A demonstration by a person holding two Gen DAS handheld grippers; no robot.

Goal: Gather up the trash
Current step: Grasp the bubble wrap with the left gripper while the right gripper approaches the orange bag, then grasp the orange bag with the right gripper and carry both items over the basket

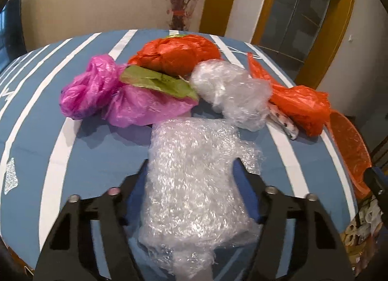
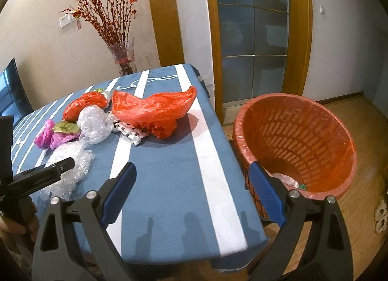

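A sheet of bubble wrap lies on the blue-and-white striped table. My left gripper is shut on it, with both pads pressing into its sides. From the right wrist view the bubble wrap shows under one of the left fingers. Behind it lie a pink bag, a green leaf, an orange bag, a clear plastic wad and a second orange bag. My right gripper hangs open over the table's near right corner, holding nothing.
An orange slatted basket with a liner stands on the wooden floor just right of the table, with a few scraps at its bottom. A vase of red branches stands behind the table's far edge. A dark screen is at far left.
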